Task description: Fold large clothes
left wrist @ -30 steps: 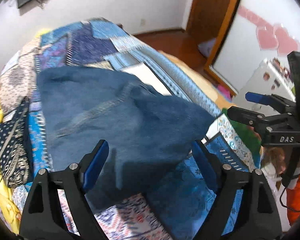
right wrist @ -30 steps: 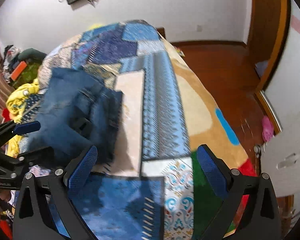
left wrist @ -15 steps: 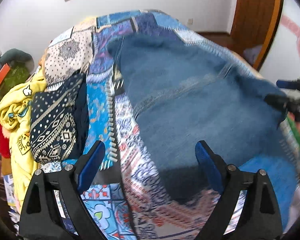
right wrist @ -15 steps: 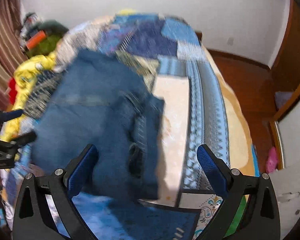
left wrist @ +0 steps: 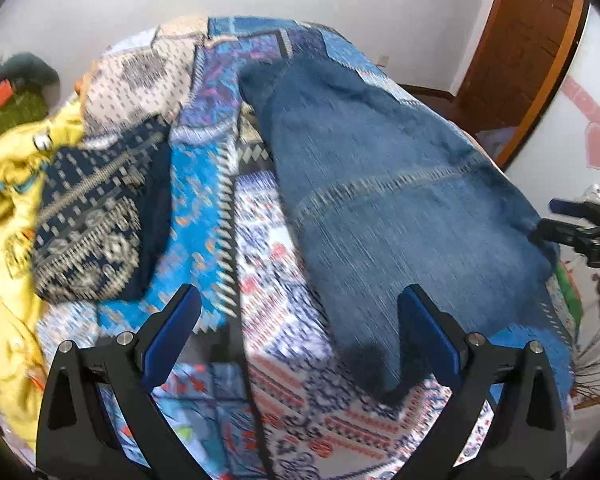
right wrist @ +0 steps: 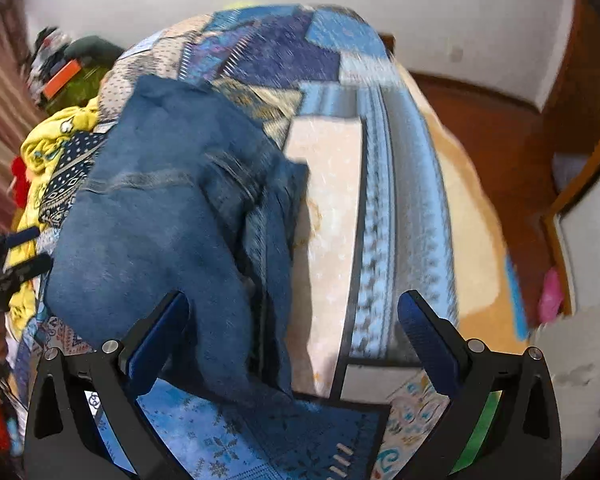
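A large blue denim garment (left wrist: 396, 208) lies folded over on the patchwork bedspread (left wrist: 204, 208); it also shows in the right wrist view (right wrist: 168, 220), bunched along its right edge. My left gripper (left wrist: 300, 336) is open and empty, hovering over the bed at the garment's near left corner. My right gripper (right wrist: 292, 340) is open and empty above the garment's near right edge. The right gripper appears at the right edge of the left wrist view (left wrist: 580, 228), the left one at the left edge of the right wrist view (right wrist: 16, 256).
A dark patterned cloth (left wrist: 96, 216) and a yellow garment (left wrist: 8, 184) lie piled on the bed's left side. A wooden door (left wrist: 528, 40) and wood floor (right wrist: 500, 128) lie to the right. A white wall stands behind the bed.
Both wrist views have swung left across the bed. The denim garment now lies spread between the grippers. Both grippers stay open.
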The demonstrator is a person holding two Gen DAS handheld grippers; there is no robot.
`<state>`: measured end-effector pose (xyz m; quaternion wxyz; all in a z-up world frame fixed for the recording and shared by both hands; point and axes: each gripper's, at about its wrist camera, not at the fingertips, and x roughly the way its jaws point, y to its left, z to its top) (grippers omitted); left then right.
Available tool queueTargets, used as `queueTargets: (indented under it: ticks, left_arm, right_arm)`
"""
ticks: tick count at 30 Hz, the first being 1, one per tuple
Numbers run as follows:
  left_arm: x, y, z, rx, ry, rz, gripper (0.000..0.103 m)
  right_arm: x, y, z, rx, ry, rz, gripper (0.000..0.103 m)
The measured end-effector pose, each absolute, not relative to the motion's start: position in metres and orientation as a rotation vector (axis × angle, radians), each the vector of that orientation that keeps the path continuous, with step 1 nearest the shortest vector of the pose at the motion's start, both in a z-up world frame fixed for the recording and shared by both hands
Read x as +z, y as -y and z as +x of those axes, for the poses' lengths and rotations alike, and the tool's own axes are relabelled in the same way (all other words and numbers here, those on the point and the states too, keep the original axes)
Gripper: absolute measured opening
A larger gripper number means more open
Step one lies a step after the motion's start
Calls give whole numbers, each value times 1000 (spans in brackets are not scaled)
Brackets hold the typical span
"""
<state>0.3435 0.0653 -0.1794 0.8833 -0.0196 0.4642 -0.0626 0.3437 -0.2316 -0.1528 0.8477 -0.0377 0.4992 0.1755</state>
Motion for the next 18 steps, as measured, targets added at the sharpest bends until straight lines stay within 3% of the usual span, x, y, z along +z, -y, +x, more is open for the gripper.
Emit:
queueTargets:
  ticks: [8,18]
  left_arm:
    - [-166,-69,383,-76,-922,-35,101]
    - [-185,-58,411,-56,-948,18,101]
  right_arm:
    - [-148,200,384,424,-1036,-146,103]
    - [-163,214,420,408,-1051,-206,103]
